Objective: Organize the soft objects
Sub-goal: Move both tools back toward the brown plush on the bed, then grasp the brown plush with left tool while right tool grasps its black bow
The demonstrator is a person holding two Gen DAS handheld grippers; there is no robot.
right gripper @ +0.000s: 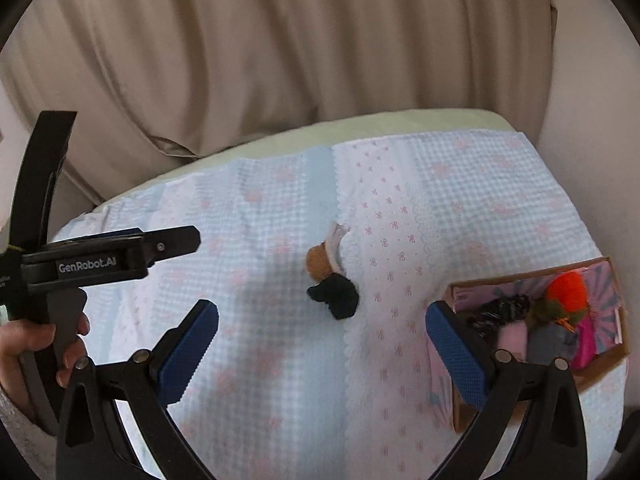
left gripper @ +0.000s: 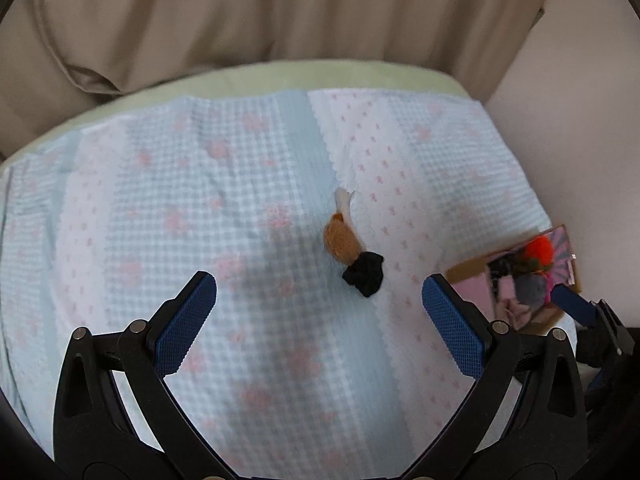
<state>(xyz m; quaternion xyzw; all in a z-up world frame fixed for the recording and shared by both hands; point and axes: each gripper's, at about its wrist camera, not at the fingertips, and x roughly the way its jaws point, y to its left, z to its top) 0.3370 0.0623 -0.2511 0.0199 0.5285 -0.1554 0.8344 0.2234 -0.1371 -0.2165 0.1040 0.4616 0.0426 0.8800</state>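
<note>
A small soft toy with an orange-brown body and a white tip lies on the blue and pink quilt, touching a black fuzzy piece. Both also show in the right wrist view, the toy and the black piece. My left gripper is open and empty, above the quilt just short of the black piece. My right gripper is open and empty, also just short of it. A cardboard box at the right holds several soft objects, among them an orange pompom.
The quilt covers a pale green mattress. Beige curtains hang behind it and a wall stands to the right. The left gripper's body and the hand holding it show at the left of the right wrist view.
</note>
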